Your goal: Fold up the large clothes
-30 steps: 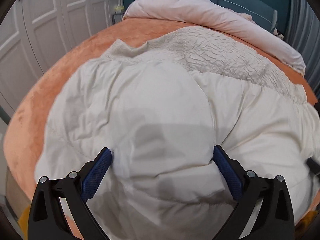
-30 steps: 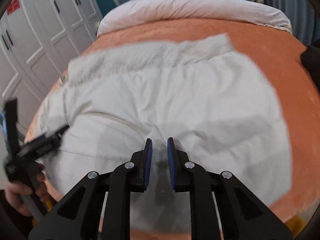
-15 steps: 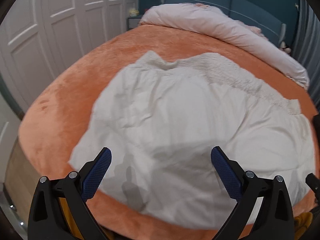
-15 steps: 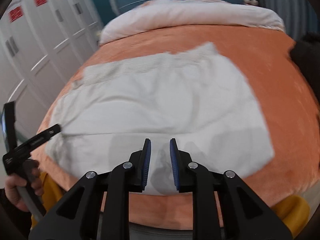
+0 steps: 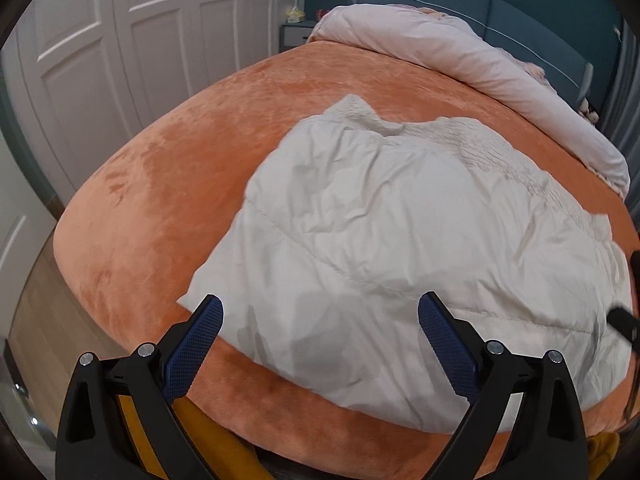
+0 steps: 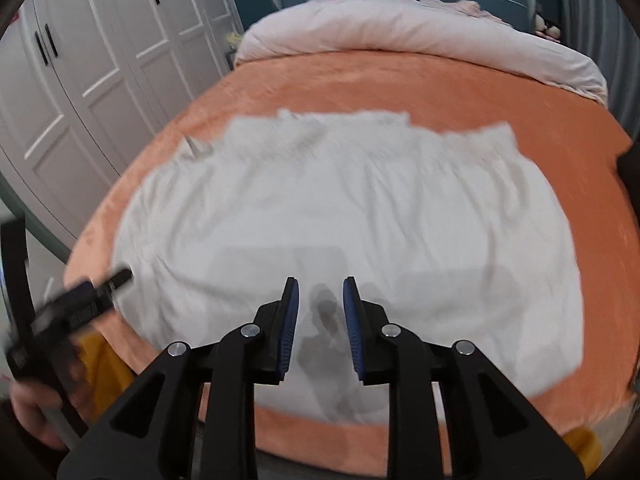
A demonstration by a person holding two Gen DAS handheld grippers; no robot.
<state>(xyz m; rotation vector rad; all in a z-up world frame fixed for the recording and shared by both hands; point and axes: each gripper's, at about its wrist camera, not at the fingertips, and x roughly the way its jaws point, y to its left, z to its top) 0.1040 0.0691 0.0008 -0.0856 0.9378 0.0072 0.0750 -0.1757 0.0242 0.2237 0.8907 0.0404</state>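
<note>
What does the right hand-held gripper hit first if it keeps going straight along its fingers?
Most likely the white garment spread on the orange bed cover. The right hand-held gripper, slightly open and empty, points down at its near part; exact depth is unclear.

Looking steeply down from above the near edge, close; sharing the white garment (image 5: 400, 240) (image 6: 340, 220) on the orange bed (image 5: 160, 200) (image 6: 400, 80).

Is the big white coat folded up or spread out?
Spread out. The white coat lies flat and wide across the orange bed.
</note>
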